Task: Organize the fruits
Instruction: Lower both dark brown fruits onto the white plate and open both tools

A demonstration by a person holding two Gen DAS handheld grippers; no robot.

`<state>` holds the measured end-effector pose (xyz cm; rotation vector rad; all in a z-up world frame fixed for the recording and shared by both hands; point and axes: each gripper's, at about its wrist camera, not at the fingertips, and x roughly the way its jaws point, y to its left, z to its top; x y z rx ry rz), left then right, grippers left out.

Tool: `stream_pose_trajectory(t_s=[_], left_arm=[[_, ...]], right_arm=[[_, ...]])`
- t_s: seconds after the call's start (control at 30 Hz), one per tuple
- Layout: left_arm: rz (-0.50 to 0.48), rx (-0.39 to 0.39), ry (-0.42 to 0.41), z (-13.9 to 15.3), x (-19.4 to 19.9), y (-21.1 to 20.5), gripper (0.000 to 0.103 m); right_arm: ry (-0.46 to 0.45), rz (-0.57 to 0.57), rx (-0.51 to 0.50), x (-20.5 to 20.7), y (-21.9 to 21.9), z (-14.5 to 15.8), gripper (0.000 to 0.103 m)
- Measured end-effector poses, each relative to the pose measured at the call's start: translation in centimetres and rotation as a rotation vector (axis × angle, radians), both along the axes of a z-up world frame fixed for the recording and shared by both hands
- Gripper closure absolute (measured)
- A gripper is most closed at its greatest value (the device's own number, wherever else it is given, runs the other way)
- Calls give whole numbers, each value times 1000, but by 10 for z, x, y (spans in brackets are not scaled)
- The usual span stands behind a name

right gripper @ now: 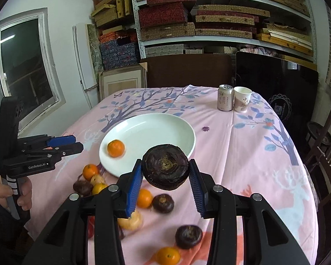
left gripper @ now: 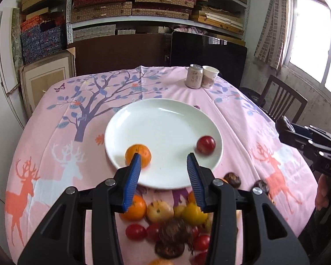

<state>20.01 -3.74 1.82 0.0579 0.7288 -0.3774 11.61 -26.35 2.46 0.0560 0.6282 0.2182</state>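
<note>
Two fruits (left gripper: 138,155) on plate (left gripper: 163,119), fruit pile (left gripper: 165,220) before it, can (left gripper: 194,76) behind

Orange (right gripper: 115,148), red fruit (left gripper: 206,145) on plate (right gripper: 152,130)

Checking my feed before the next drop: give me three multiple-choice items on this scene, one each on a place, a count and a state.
1. Where does the drink can stand?
A. at the table's near edge
B. beside the paper cup, on the table's far side
C. on a shelf

2. How many fruits lie on the white plate?
A. none
B. two
C. five

3. What is the state of the right gripper?
A. open and empty
B. shut on the paper cup
C. shut on a dark brown fruit

Answers:
1 B: can and cup stand together beyond the plate.
2 B: one mandarin and one red fruit lie there.
3 C: its blue pads press the fruit from both sides.
</note>
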Motion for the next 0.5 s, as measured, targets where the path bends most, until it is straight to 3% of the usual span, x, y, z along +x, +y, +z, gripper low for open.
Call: stream_pose_trajectory(t_s=[0.13, 0.23, 0.33, 0.37, 0.4, 0.43, 0.5], left_arm=[[42, 6, 41, -6, 56, -7, 61], [41, -26, 88, -11, 63, -2, 62], [-27, 2, 47, -8, 19, 0, 59], [-58, 10, 39, -10, -3, 2, 54], [-75, 31, 29, -14, -22, 3, 36], [-87, 62, 13, -20, -41, 3, 26], [-102, 144, 9, -38, -68, -1, 23]], right_arm=[[48, -12, -1, 55, 6, -8, 61], [78, 3, 22, 68, 13, -13, 61], [62, 92, 42, 45, 24, -17, 61], [64, 112, 48, 36, 26, -20, 61], [69, 128, 53, 28, 27, -25, 61], [76, 137, 59, 20, 26, -30, 61], [100, 145, 77, 8, 24, -39, 61]])
